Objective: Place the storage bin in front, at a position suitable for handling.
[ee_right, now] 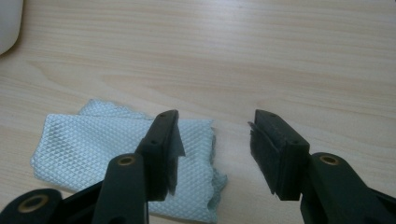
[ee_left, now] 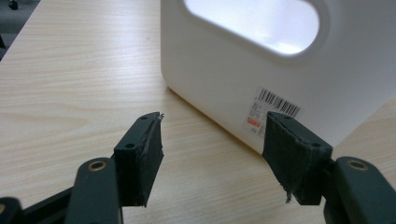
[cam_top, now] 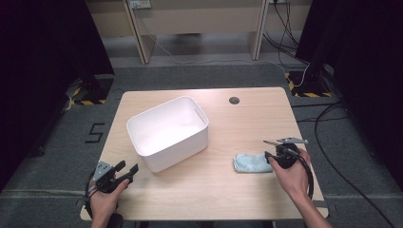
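Black padded right tool gapes over waffle-textured pale-blue folded cloth.

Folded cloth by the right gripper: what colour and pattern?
The cloth is pale blue with a fine diamond weave, clearest in the right gripper view.

Pale blue waffle-weave cloth, folded, flat on table, right of white bin.

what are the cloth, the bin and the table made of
Cloth: looks like pale blue microfibre, going by its fine diamond weave and soft folds. Bin: probably moulded white plastic, smooth and slightly glossy, with rounded corners and a cut-out handle. Table: light wood grain, matte, possibly laminate rather than solid wood.
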`<state>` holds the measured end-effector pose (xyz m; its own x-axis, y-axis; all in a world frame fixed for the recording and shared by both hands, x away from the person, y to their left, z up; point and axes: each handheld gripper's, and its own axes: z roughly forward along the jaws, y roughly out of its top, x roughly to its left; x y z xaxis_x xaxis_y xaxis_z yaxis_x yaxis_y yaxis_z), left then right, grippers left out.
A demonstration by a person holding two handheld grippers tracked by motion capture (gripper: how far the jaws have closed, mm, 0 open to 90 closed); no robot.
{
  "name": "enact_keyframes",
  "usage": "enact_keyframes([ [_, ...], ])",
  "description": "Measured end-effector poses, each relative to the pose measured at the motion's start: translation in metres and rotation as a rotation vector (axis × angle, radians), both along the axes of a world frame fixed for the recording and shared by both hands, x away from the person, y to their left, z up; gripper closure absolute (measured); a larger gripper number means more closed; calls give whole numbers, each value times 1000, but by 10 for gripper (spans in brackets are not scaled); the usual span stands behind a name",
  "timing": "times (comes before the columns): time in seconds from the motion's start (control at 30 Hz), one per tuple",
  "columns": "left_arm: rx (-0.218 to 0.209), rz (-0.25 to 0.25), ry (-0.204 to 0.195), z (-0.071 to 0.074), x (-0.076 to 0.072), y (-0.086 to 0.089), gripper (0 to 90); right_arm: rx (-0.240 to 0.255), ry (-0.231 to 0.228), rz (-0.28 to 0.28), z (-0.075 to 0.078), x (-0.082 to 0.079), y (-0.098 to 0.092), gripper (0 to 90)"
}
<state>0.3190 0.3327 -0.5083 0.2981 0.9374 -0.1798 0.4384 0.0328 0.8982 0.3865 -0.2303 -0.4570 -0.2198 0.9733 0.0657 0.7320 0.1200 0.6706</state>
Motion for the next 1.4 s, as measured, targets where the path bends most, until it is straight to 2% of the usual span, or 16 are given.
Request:
enact_keyframes([
  [0.1, -6, -2, -2, 2, -1, -1, 368, -6, -7, -2, 3, 1, 1, 514],
  [0.23, -45, -12, -5, 11, -3, -1, 372, -7, -21, -3, 9, 3, 3, 514],
  [0.33, -98, -14, -24, 27, -4, 0, 370, -11, -31, 9, 16, 7, 8, 517],
  [0.43, -120, -22, -40, 41, -3, -1, 375, -11, -37, 25, 21, 13, 14, 524],
  [0.57, -144, -21, -56, 61, -1, -5, 382, 1, -36, 49, 29, 24, 26, 535],
  [0.7, -159, -5, -107, 80, 3, -6, 410, 26, -45, 112, 42, 39, 43, 536],
  [0.8, -179, 1, -115, 89, 6, -6, 413, 33, -48, 138, 48, 45, 53, 536],
  [0.83, -183, 4, -122, 96, 10, -8, 414, 36, -52, 155, 56, 51, 64, 539],
  [0.87, -187, 0, -124, 99, 13, -9, 414, 37, -56, 164, 58, 54, 67, 540],
  [0.9, -187, 0, -124, 99, 13, -9, 414, 37, -56, 164, 58, 54, 67, 540],
  [0.97, -178, -6, -129, 106, 18, -13, 415, 45, -65, 182, 66, 60, 78, 542],
  [1.03, -156, -10, -109, 109, 24, -17, 417, 55, -65, 200, 72, 65, 89, 543],
  [1.13, -91, 34, -81, 109, 32, -19, 444, 79, -64, 238, 80, 73, 105, 543],
  [1.23, -115, 33, -39, 106, 37, -22, 468, 82, -70, 274, 88, 79, 122, 544],
  [1.4, -89, 46, 24, 101, 44, -26, 503, 82, -66, 303, 94, 89, 145, 545],
])
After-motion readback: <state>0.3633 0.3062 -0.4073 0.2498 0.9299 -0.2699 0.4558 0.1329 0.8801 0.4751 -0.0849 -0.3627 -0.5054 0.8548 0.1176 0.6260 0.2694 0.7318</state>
